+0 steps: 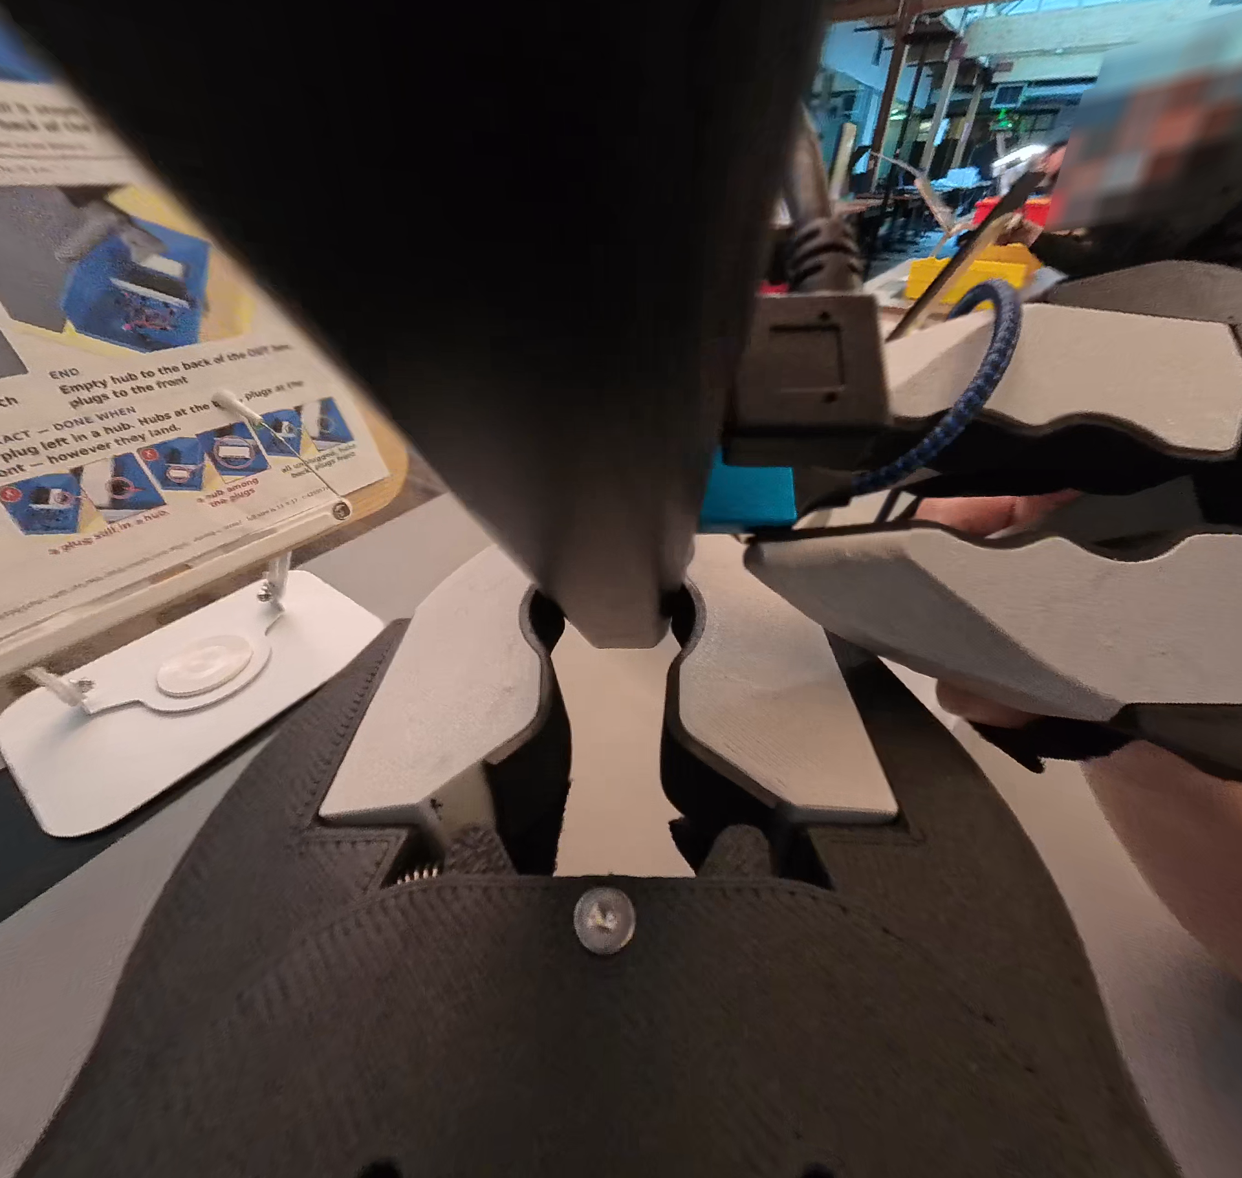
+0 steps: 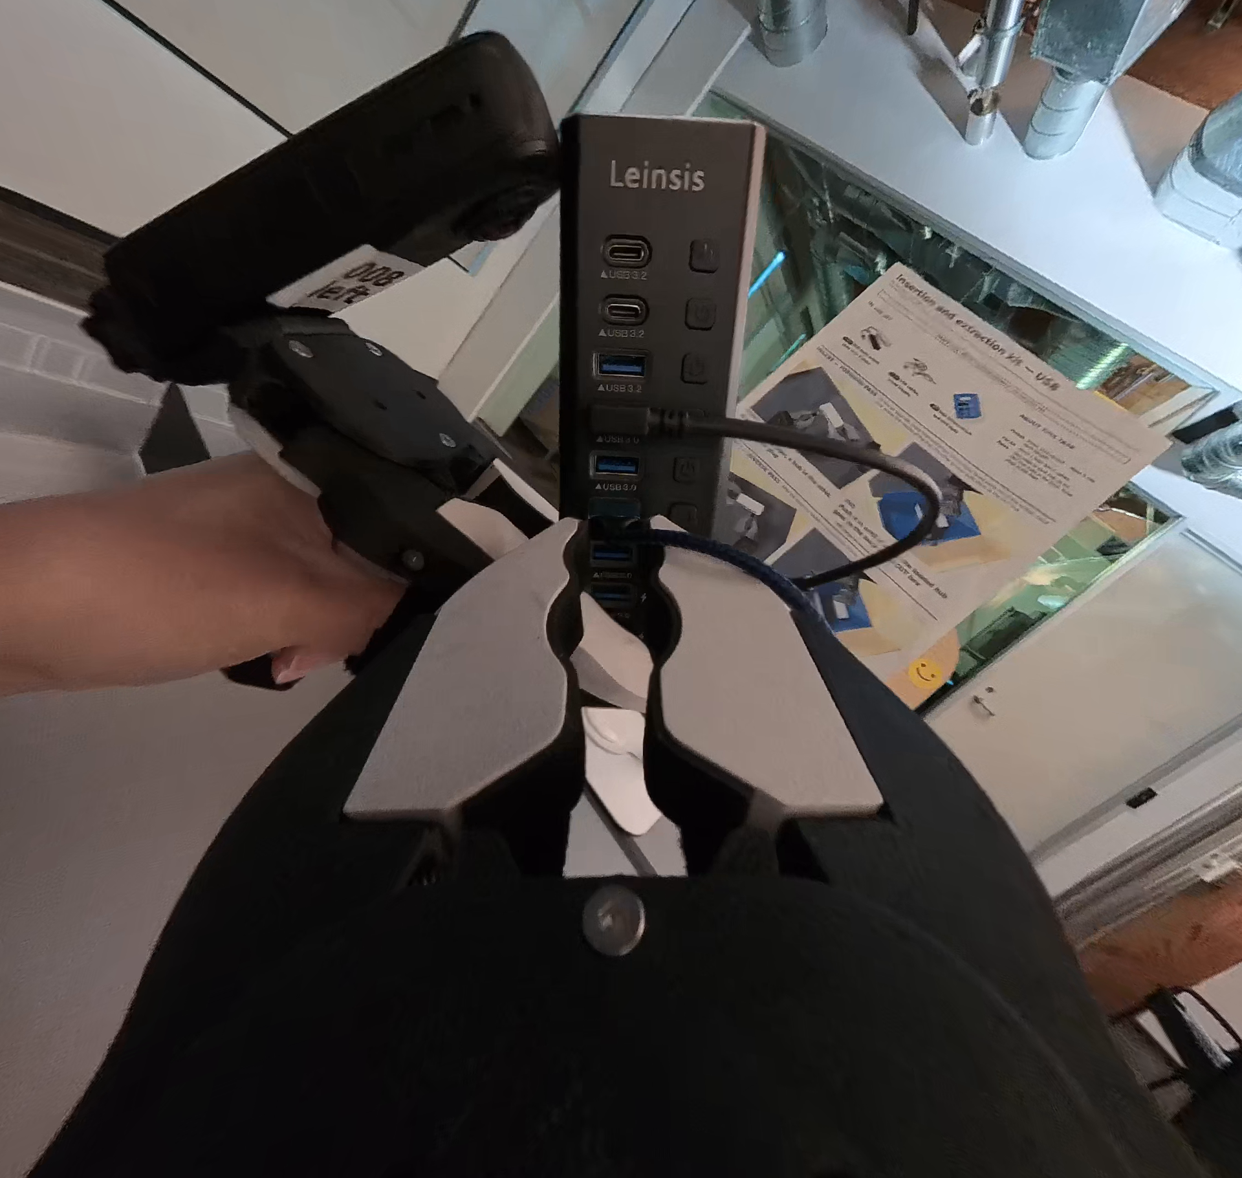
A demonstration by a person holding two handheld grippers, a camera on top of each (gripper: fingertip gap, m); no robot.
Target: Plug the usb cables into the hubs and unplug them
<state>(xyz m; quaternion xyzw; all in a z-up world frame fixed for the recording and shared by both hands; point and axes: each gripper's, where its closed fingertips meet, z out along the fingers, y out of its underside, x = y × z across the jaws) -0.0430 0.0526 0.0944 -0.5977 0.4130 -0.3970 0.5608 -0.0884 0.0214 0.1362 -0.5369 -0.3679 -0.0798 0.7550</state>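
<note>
The hub [image 2: 655, 312] is held with its long axis running straight away from the left gripper [image 1: 608, 615], whose two fingertips are closed on its narrow lower end. In the right wrist view it is seen as a long black bar standing upright in the picture, with its port face turned toward that camera. On this face a column of ports is seen, oval ones at the top and blue rectangular ones below, with small square buttons beside them.

A black cable [image 2: 840, 467] is plugged into a port near the middle of the hub and loops away to the right. Below it, a blue braided cable [image 2: 746, 564] leaves the hub, and its plug is clamped between the nearly closed tips of the right gripper [image 2: 615, 527]. The plug itself is mostly hidden by the fingers, so it cannot be told how deep it sits. In the left wrist view the hub is only a dark blurred mass.
</note>
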